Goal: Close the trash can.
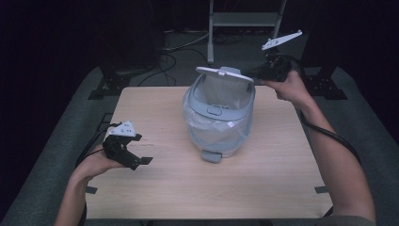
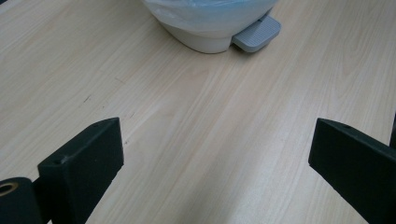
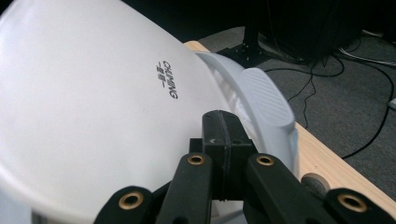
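A small pale grey plastic pedal bin (image 1: 219, 117) lined with a thin translucent bag (image 1: 221, 127) is standing near the middle of the light wooden tabletop (image 1: 164, 188), its grey foot pedal (image 1: 211, 155) pointing toward the person. The right gripper (image 1: 258, 75) is reaching in at the far right of the bin, and in the right gripper view its jaws are pressed together, with the rim of the round white lid (image 3: 93, 107) appearing pinched between them, though the contact itself is hidden; the lid is standing tilted up on its rear hinge. The left gripper (image 1: 141, 157) is hovering low over bare wood well to the left of the bin, jaws spread wide and holding nothing. The step in hand looks like swinging the lid on its hinge. To do it well, the right gripper should be following the lid's arc rather than pulling straight, since a sideways tug could skid the light bin or slip off the smooth rim. The left gripper could be steadying the bin's body, staying clear of the bag film and the pedal (image 2: 257, 33).
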`<act>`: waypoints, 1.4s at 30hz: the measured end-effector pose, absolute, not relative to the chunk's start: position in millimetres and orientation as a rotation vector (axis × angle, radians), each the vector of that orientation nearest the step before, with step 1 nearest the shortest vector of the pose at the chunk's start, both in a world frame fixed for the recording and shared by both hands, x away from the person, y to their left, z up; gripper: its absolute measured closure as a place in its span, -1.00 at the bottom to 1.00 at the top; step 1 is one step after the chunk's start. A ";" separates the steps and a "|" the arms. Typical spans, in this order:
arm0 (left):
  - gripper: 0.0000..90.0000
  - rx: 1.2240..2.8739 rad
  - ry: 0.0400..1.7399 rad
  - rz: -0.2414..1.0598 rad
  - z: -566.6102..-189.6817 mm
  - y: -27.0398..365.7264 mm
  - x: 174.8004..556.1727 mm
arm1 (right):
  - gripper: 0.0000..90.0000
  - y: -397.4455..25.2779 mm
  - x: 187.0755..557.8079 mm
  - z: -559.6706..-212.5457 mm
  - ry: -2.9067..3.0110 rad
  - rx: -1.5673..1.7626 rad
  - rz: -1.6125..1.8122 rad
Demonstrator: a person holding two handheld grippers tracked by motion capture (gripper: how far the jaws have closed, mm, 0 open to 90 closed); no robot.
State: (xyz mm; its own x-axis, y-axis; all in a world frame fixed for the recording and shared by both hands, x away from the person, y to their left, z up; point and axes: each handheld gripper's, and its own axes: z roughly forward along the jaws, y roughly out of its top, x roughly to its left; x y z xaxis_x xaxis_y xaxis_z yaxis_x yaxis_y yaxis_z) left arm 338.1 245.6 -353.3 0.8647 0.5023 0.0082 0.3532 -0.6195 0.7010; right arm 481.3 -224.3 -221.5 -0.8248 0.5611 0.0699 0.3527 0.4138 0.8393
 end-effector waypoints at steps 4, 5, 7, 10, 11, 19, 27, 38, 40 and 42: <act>-0.95 2.301 0.615 0.262 -353.5 246.2 337.6 | 1.00 -219.4 477.0 -223.6 2.457 0.789 1.383; -0.95 2.302 0.615 0.262 -353.9 246.1 337.5 | 1.00 -218.0 475.8 -224.2 2.462 0.780 1.386; -0.95 2.302 0.617 0.258 -354.3 245.9 337.1 | 0.99 -214.3 473.0 -225.4 2.470 0.767 1.392; -0.95 2.305 0.616 0.258 -355.0 245.7 336.8 | 0.99 -208.5 468.5 -227.7 2.484 0.744 1.405; -0.95 2.307 0.616 0.257 -355.3 245.4 336.7 | 0.99 -207.1 467.4 -228.3 2.488 0.738 1.409; -0.95 2.318 0.606 0.254 -355.6 242.7 335.7 | 0.94 -188.9 456.0 -234.8 2.545 0.663 1.389; -0.95 2.317 0.620 0.235 -362.0 242.3 335.7 | 0.86 -173.4 442.6 -239.0 2.576 0.585 1.433; -0.95 2.299 0.634 0.227 -368.6 245.1 331.5 | 1.00 -158.9 429.1 -246.6 2.541 0.519 1.420; -0.95 2.307 0.631 0.226 -369.8 244.7 331.4 | 1.00 -156.4 426.8 -246.7 2.537 0.497 1.419; -0.95 2.304 0.632 0.225 -370.5 244.0 330.7 | 0.79 -154.5 424.7 -244.4 2.530 0.489 1.382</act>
